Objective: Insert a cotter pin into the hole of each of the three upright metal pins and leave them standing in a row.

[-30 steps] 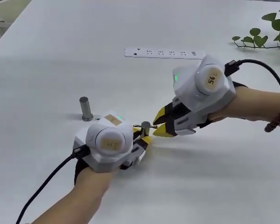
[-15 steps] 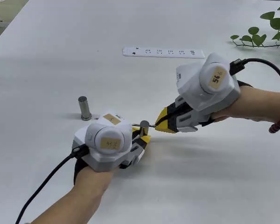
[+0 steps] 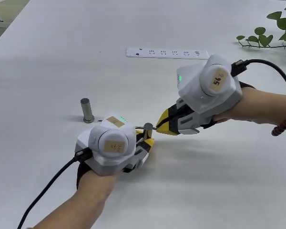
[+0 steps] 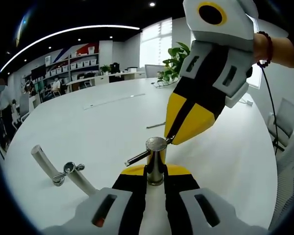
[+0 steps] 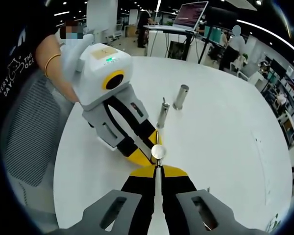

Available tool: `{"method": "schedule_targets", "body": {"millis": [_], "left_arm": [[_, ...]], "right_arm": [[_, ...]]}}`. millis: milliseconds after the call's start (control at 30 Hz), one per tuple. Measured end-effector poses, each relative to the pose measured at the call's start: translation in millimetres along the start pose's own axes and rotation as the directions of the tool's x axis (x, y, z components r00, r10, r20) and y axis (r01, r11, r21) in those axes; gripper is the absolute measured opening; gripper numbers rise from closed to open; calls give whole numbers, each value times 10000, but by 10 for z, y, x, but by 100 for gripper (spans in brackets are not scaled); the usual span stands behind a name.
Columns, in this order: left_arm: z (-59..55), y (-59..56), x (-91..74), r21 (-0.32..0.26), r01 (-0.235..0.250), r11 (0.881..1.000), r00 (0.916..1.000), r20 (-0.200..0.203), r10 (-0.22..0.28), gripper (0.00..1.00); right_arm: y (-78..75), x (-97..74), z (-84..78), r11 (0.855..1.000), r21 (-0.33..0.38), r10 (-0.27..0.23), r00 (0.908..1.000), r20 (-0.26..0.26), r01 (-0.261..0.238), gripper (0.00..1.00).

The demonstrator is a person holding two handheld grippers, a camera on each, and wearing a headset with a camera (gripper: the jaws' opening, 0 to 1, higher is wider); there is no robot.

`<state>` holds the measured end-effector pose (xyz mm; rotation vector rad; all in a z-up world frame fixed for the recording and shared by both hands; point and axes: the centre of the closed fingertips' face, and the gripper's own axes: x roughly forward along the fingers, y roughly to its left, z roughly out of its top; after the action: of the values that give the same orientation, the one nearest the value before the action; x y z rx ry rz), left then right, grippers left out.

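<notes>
My left gripper [image 3: 146, 139] is shut on the lower part of an upright metal pin [image 3: 148, 128], which stands between its yellow tips [image 4: 156, 172]. From the right, my right gripper [image 3: 160, 128] is shut on a cotter pin [image 4: 137, 157]. Its tips touch the pin's head [image 5: 158, 151], and the cotter pin's end pokes out on the far side. A second pin [image 5: 162, 113], with a cotter pin through it, stands just beyond. A third, bare pin [image 3: 87, 110] stands further left.
A white power strip [image 3: 167, 53] lies across the far part of the white table [image 3: 219, 181]. A green plant [image 3: 271, 33] trails at the back right. One loose cotter pin [image 4: 156, 126] lies on the table beyond the held pin. Cables run back from both grippers.
My right gripper lifted slightly up and to the right, then came back to the pin's head. The left gripper and its pin have stayed put.
</notes>
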<state>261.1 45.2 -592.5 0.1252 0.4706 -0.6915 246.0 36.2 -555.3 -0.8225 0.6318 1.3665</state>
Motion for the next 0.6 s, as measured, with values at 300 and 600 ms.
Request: {"method": "schedule_targets", "body": {"millis": [300,600], "left_arm": [[-12,0,-1,-15,-8,10000,10000,-44,8,10],[-42,4,-5,-20,0,10000,9997,-233,0,11]], "right_arm": [[12,17,12,10000,-46,46,10000,18,-46,0],[9,37,-16,9999,-124,-2,10000,-48,1,0]]}}
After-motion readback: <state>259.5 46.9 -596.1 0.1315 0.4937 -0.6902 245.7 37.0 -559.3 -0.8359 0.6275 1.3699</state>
